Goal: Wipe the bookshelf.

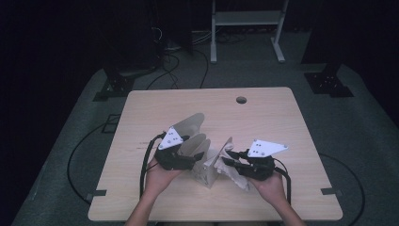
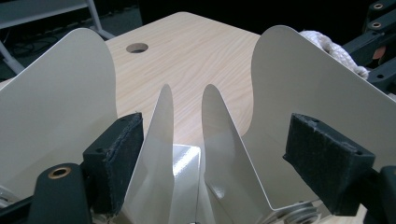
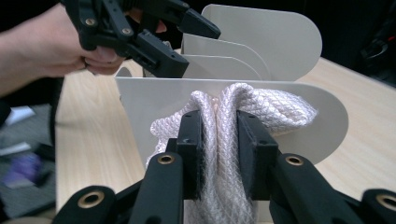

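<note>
Currently my right gripper [image 3: 218, 140] pinches the white rope bundle [image 3: 233, 112] against the file rack's [image 1: 200, 141] outermost divider, strands running upright. Left gripper [image 2: 233, 163] straddles the rack's inner dividers, wide open, gripping nothing. Rope sits on the rack's right-hand side, nearer my right hand.

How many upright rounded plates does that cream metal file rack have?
4: in the left gripper view, one large plate at the far left, two narrow ones in the middle, one large at the right. None seems hidden.

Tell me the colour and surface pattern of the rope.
White, with a braided diamond weave; the rope, pinched in the right claw, shows best in the right gripper view.
</note>
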Demonstrator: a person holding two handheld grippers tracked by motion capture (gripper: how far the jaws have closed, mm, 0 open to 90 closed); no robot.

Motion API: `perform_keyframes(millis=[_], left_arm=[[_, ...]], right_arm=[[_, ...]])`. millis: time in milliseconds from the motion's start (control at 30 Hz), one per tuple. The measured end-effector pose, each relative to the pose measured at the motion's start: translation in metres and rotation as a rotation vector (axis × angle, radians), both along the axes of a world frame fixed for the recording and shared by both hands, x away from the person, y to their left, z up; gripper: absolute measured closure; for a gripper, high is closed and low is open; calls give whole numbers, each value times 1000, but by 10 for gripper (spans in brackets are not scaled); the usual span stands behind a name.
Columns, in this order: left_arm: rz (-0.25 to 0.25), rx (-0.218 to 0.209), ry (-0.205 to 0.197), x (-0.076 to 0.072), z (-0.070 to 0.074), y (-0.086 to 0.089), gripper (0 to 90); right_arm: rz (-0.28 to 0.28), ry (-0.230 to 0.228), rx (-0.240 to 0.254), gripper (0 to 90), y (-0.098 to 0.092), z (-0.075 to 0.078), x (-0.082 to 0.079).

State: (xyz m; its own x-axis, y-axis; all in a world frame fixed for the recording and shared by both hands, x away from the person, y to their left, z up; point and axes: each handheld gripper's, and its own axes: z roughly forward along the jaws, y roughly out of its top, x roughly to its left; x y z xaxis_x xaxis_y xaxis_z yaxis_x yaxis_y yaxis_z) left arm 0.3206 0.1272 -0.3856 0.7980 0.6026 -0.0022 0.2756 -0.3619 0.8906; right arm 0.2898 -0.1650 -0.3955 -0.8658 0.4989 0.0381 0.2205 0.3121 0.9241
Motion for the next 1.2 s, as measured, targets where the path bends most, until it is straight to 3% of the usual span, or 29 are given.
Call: perform_keyframes(millis=[67, 133, 200, 267, 333, 467, 567, 633, 667, 700, 733, 800, 833, 933, 1067, 1200], left_arm=[[1, 0, 0, 0, 0, 0, 196], [1, -1, -1, -1, 0, 0, 197], [1, -1, 0, -1, 0, 0, 197], [-1, 0, 1, 0, 0, 0, 197], [-2, 0, 0, 0, 0, 0, 197], [0, -1, 1, 0, 0, 0, 197], [-1, -1, 1, -1, 0, 0, 197], [0, -1, 1, -1, 0, 0, 197], [0, -1, 1, -1, 0, 0, 197], [0, -1, 0, -1, 0, 0, 197], [0, -1, 0, -1, 0, 0, 197], [-1, -1, 0, 0, 0, 0, 197], [-1, -1, 1, 0, 0, 0, 197], [-2, -1, 1, -1, 0, 0, 197], [-1, -1, 0, -1, 0, 0, 197], [-1, -2, 0, -1, 0, 0, 196]], right_arm=[[10, 5, -11, 717, -2, 0, 4], [-38, -3, -22, 717, -8, 1, 14], [-73, 21, -2, 717, -16, -2, 25], [-45, 37, 18, 717, -18, -3, 28], [-15, 18, 9, 717, -15, -2, 25], [-36, 31, 20, 717, -18, -2, 31], [-53, 59, 29, 717, -21, -11, 37], [-51, 83, 1, 716, -18, -26, 39], [-51, 83, 1, 716, -18, -26, 39], [-51, 113, -19, 716, -17, -39, 39], [-51, 113, -19, 716, -17, -39, 39], [-45, 167, -67, 716, -13, -60, 40], [-45, 167, -67, 716, -13, -60, 40], [-54, 215, -146, 715, -6, -79, 44], [-82, 253, -151, 715, -6, -86, 48], [-62, 243, -185, 714, 0, -88, 43]])
